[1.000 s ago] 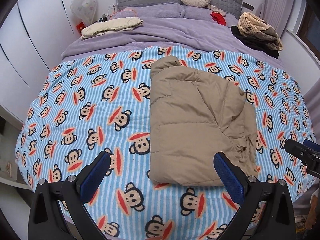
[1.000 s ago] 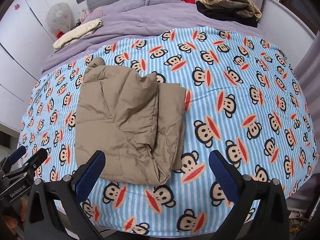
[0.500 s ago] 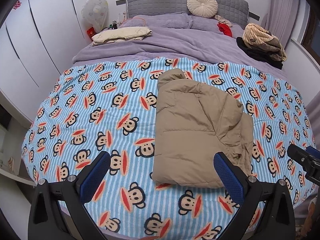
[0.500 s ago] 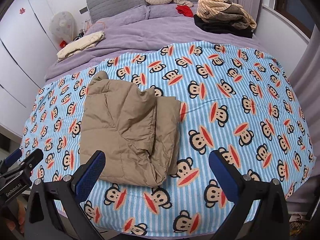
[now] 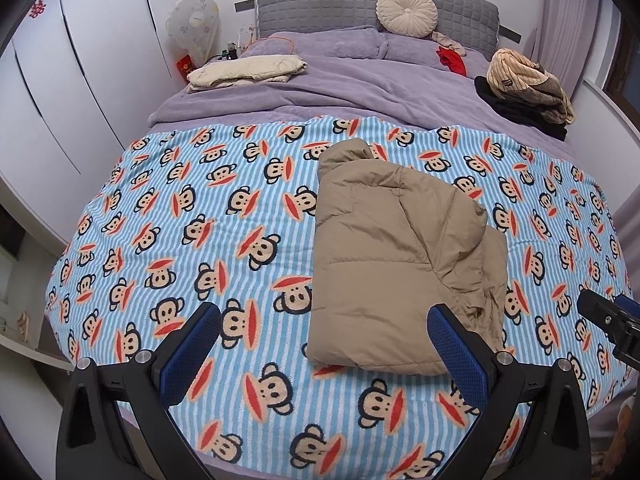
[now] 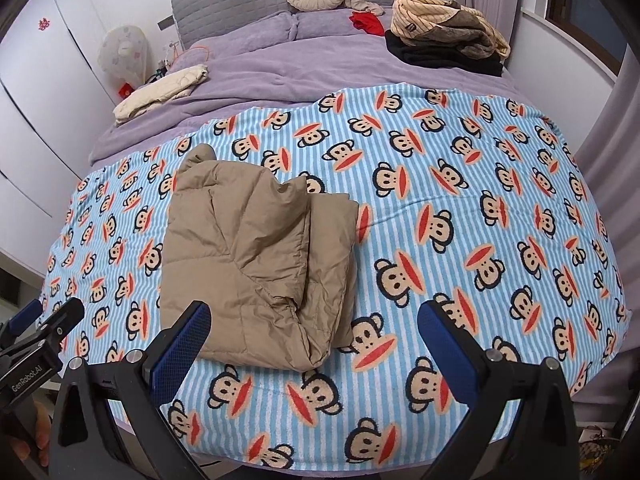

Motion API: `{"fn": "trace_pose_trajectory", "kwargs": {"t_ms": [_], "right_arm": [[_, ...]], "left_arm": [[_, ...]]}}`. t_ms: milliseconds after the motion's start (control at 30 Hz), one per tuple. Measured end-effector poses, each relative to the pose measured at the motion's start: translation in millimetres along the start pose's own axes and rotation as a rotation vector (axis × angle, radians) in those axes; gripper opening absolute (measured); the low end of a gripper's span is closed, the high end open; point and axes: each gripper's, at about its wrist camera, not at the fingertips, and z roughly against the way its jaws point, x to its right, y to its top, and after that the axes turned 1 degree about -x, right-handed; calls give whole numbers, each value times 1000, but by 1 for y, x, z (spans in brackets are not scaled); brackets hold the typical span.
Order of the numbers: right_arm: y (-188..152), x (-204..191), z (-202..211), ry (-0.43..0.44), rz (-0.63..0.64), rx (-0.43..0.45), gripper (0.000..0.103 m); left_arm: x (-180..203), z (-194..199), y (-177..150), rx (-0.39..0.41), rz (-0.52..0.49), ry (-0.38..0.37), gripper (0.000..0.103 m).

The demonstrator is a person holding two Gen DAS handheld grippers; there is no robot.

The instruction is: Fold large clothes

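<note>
Left gripper (image 5: 324, 346) spread wide, nothing between its blue pads, held over the near edge of the bed (image 5: 224, 80). Right gripper (image 6: 314, 342) also spread wide, empty. Tan puffy jacket (image 5: 396, 264) lies folded on the monkey-print blanket (image 5: 192, 216), just ahead and right of the left gripper, ahead and left of the right gripper, touching neither. Further ahead: purple duvet (image 5: 320, 96), cream folded cloth (image 5: 248, 70) far left, pile of clothes (image 5: 524, 88) far right, round cushion (image 5: 407, 12) against the grey headboard (image 5: 320, 4).
</note>
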Motion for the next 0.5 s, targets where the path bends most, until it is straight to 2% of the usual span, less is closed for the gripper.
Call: {"fn": "trace_pose_trajectory", "kwargs": {"t_ms": [500], "right_arm": [[-6, -5, 4, 0, -11, 1, 103]], "left_arm": [[-2, 4, -3, 0, 2, -1, 103]]}}
